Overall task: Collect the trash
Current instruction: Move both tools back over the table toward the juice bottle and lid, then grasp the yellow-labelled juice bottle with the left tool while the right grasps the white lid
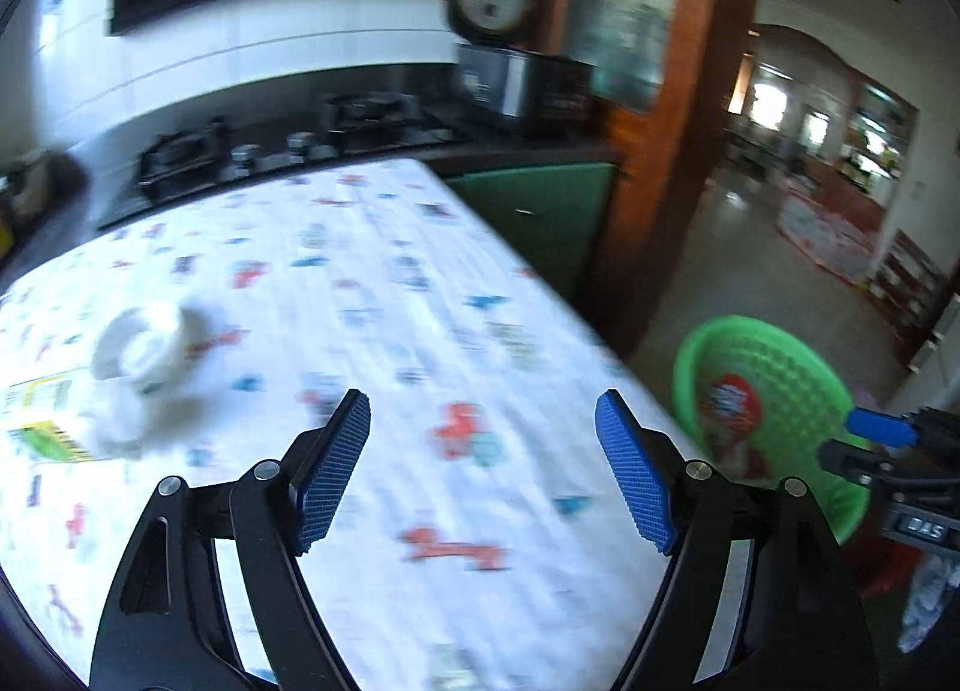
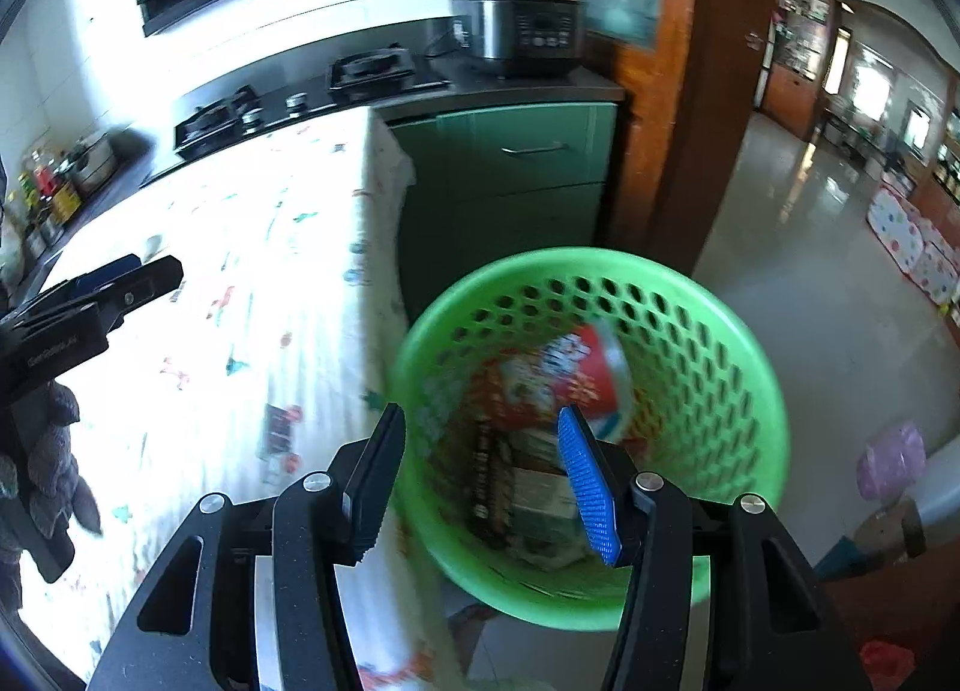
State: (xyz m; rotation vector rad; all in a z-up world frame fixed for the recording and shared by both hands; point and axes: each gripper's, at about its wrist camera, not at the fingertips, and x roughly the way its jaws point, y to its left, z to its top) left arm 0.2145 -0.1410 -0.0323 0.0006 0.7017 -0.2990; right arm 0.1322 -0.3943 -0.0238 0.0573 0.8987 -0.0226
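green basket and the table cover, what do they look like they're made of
Green basket: looks like moulded plastic, slightly glossy, its wall pierced with regular holes. Table cover: probably thin cloth or a plastic sheet, white with small printed figures; it drapes limply over the table edge, though blur hides the texture.

Left tongs (image 1: 483,475) spread wide and empty, right tongs (image 2: 480,487) parted, empty

2 black hand-held tongs with blue pads

The left tongs (image 1: 483,466) have matte black angular linkage arms, 2 silver pivot screws on each side and blue ribbed pads (image 1: 633,478). The right tongs (image 2: 480,487) match, with slotted cut-outs in the outer arms. A grey knitted glove (image 2: 51,463) covers the left hand, below small white lettering on the black body.
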